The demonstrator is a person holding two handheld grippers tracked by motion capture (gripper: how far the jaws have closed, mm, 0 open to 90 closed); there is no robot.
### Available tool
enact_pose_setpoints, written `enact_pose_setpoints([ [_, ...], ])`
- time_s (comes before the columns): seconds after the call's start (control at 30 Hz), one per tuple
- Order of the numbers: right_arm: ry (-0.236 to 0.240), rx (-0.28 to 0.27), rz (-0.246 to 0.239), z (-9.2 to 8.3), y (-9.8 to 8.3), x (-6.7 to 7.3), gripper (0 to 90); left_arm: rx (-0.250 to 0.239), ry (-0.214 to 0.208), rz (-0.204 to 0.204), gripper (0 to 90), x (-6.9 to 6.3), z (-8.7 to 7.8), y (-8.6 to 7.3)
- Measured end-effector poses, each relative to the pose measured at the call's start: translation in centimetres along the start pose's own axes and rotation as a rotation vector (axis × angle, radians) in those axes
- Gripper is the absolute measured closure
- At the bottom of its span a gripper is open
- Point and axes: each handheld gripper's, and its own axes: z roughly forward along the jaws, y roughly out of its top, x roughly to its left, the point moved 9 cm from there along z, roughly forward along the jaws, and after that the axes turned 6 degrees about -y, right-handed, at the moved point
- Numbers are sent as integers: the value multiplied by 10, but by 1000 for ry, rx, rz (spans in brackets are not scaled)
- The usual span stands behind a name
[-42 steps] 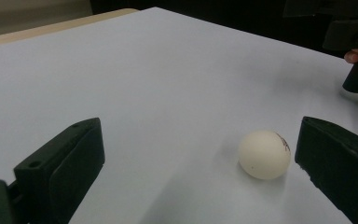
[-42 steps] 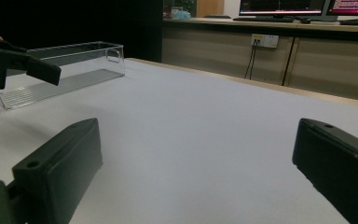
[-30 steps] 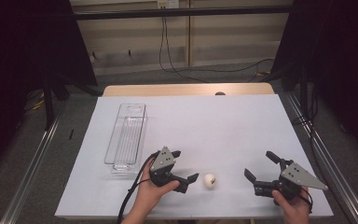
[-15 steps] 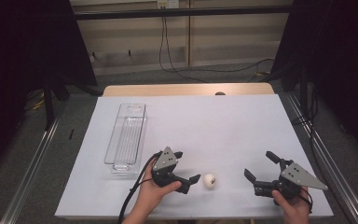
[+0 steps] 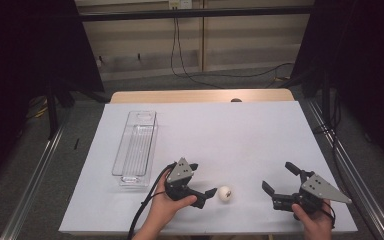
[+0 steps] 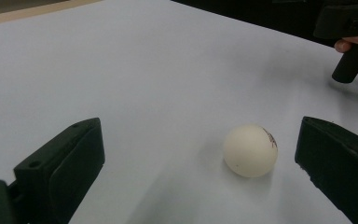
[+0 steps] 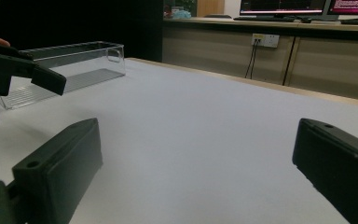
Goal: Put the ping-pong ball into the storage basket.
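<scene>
A small white ball (image 5: 224, 194) with a dark mark lies on the white table near the front edge. My left gripper (image 5: 202, 179) is open just left of it, with the nearer jaw tip almost at the ball. In the left gripper view the ball (image 6: 250, 150) rests on the table ahead, close to the right-hand jaw, and the left gripper (image 6: 200, 135) holds nothing. My right gripper (image 5: 278, 176) is open and empty to the ball's right, also low at the front edge. The right gripper (image 7: 196, 140) faces bare table.
A long clear plastic tray (image 5: 136, 147) stands empty on the table's left half, behind the left gripper; it appears as the clear tray (image 7: 70, 65) in the right gripper view. The table's wooden far edge (image 5: 200, 95) borders the white sheet.
My left gripper has edged slightly right toward the ball. The ball and my right gripper have stayed where they were.
</scene>
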Motion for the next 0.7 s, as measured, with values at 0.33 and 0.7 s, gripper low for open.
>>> enact_pose_setpoints([
  [0.33, -3, -3, 1, 0, 0, 0, 9, 3, -9, -7, 16, -2, 3, 0],
  [0.7, 0, -2, -1, 0, 0, 0, 9, 22, -16, -2, 17, -4, 6, 0],
])
